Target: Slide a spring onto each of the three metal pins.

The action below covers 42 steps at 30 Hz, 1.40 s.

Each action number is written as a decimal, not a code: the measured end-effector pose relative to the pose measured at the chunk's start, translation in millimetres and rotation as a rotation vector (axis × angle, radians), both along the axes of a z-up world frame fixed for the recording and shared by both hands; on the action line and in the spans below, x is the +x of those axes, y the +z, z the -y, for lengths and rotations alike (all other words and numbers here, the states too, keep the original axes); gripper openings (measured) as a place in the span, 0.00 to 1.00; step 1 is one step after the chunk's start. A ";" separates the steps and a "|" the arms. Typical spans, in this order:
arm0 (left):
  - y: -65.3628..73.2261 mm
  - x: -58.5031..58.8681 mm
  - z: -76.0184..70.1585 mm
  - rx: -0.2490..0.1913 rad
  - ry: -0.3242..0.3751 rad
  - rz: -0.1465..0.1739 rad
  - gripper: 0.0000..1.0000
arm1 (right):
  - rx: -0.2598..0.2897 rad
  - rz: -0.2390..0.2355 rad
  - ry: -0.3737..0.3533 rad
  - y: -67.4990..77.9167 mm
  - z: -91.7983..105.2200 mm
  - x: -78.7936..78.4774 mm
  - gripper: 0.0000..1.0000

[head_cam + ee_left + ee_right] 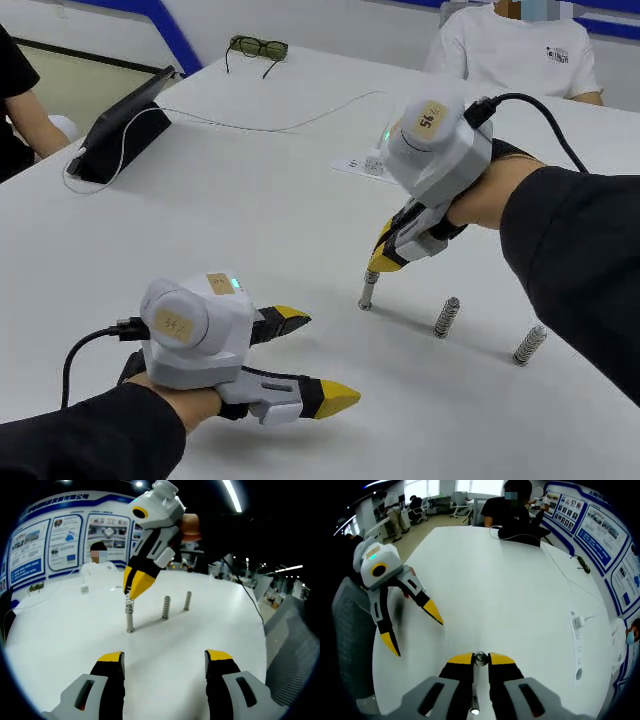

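Right gripper [385, 262] pinching a small silver coil spring [129, 604] atop an upright metal pin [130, 622] at centre of the head view, left gripper [322, 360] spread wide at lower left, two spring-covered pins [446, 317] at right on a white table [250, 220]

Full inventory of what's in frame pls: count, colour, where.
table: one, white, under everything
pins: three, metal, upright in a row
springs: three, grey; two on pins, one at the third pin's top
glasses: one pair, green, far edge
tablet: one, black, propped far left
cable: one, white, by the tablet
people: two seated; white shirt opposite, black shirt left
left gripper: grey, yellow tips, open
right gripper: same colours, shut on third spring
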<state>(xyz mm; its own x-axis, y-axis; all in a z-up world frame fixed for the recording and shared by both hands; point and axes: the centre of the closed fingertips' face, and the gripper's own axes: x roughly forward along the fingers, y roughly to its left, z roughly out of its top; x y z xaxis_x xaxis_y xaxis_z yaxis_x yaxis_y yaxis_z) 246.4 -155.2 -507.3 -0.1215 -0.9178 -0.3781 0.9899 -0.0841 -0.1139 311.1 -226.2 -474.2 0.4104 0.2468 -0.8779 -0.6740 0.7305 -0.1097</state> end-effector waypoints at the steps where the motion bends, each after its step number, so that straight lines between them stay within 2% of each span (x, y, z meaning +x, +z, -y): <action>1: -0.5 0.0 -0.1 0.001 0.000 -0.001 0.66 | -0.004 -0.003 0.002 -2.3 0.1 -0.1 0.12; 18: -4.6 1.5 0.3 0.010 0.004 -0.012 0.66 | 0.002 -0.039 -0.008 -29.8 -1.4 0.0 0.12; 29: -6.1 1.4 2.5 0.014 0.001 -0.016 0.66 | 0.018 -0.057 -0.014 -37.9 -5.1 -3.9 0.12; 36: -6.8 1.9 1.6 0.019 0.002 -0.016 0.66 | 0.028 -0.049 -0.010 -36.9 -9.2 -6.9 0.12; 42: -6.6 1.4 2.7 0.020 -0.001 -0.014 0.66 | 0.036 -0.046 -0.011 -37.8 -10.2 -11.2 0.16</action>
